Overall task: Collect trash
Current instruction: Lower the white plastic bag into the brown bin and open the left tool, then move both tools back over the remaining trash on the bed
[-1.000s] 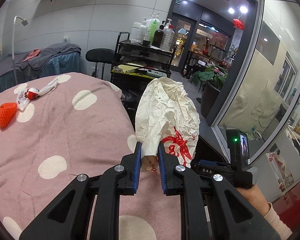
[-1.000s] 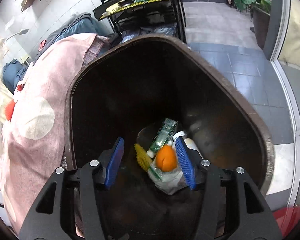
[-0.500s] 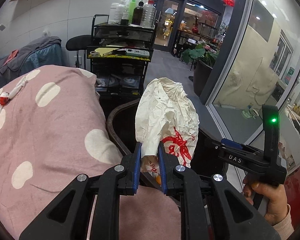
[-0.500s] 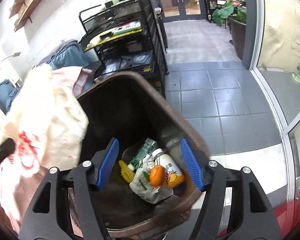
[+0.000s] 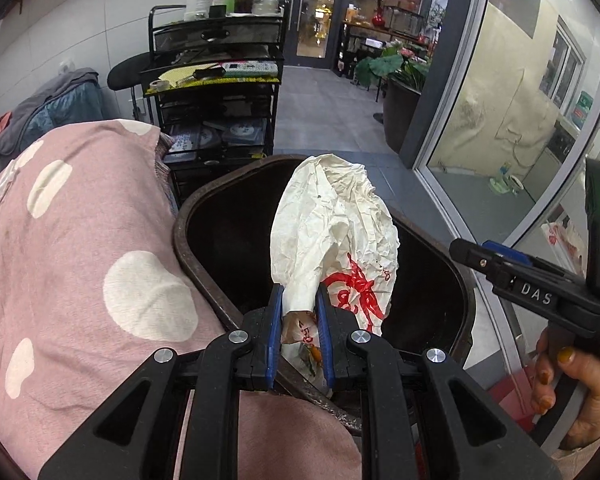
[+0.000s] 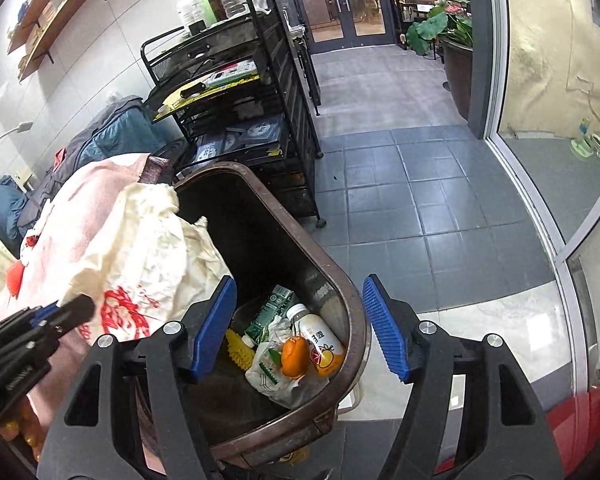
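crumpled cream paper with red printing fills the middle of my left view: it is a paper bag (image 5: 332,240), pinched at its lower end between the blue pads of my left gripper (image 5: 299,320), which is clenched on it. i see the bag standing up from the pads over the open mouth of a dark brown trash bin (image 5: 188,240), well above what lies inside. just left of the bin, touching its rim, bulges a pink blanket with white dots (image 5: 80,260). behind the bin stands a black wire cart (image 5: 216,92) with bottles on top, close to the bin's far edge. in my right view, my right gripper (image 6: 300,328) hangs over the near right part of the bin, its jaws having just been opening and now spread wide with nothing between the pads; through the gap i see the rim and the trash at the bottom: a juice bottle (image 6: 320,340), a green carton (image 6: 270,310), an orange piece (image 6: 294,356), a yellow spiky thing (image 6: 239,354) and a white plastic bag (image 6: 276,380). grey floor tiles (image 6: 412,200) lie beyond the bin, with a glass wall (image 6: 560,80) to the right. a hand (image 5: 572,388) grips the right tool's handle at the edge of my left view.
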A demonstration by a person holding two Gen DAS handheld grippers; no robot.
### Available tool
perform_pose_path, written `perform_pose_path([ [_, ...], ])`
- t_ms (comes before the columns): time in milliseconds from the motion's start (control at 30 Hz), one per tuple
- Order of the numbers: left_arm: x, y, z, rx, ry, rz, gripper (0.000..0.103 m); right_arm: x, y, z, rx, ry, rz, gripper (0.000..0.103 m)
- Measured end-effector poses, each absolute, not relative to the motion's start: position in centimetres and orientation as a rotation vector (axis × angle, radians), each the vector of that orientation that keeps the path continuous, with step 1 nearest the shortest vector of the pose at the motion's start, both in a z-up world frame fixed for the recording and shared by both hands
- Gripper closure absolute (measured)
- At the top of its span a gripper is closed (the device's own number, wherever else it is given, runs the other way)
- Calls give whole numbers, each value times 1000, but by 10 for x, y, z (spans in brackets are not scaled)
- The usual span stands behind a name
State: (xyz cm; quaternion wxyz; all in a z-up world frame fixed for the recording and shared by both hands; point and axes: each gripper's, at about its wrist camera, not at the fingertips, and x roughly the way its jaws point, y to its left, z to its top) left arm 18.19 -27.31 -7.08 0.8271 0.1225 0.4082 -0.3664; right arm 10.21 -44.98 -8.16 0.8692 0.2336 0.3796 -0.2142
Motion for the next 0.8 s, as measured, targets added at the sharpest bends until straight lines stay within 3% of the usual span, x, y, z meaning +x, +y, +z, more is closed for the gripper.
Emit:
perform_pose_path([
  [100, 180, -279, -76, 284, 876, -784, 80, 100, -451, -82, 492, 790, -450, 36],
  [233, 176, -283, -77, 289, 867, -791, 31, 99, -452, -81, 493, 785, -453, 35],
  [267, 173, -283, -75, 291, 854, -799, 26, 99, -452, -80, 493, 784, -455, 35],
  [500, 162, -281, -71, 311, 814, -832, 16, 102, -450, -78, 494, 780, -451, 33],
  [600, 159, -275, -68, 292, 803, -837, 13, 103, -447, -76, 490, 771, -443, 24],
  [800, 155, -255, -57, 252, 768, -837, 9, 110, -435, -71, 482, 757, -394, 22],
])
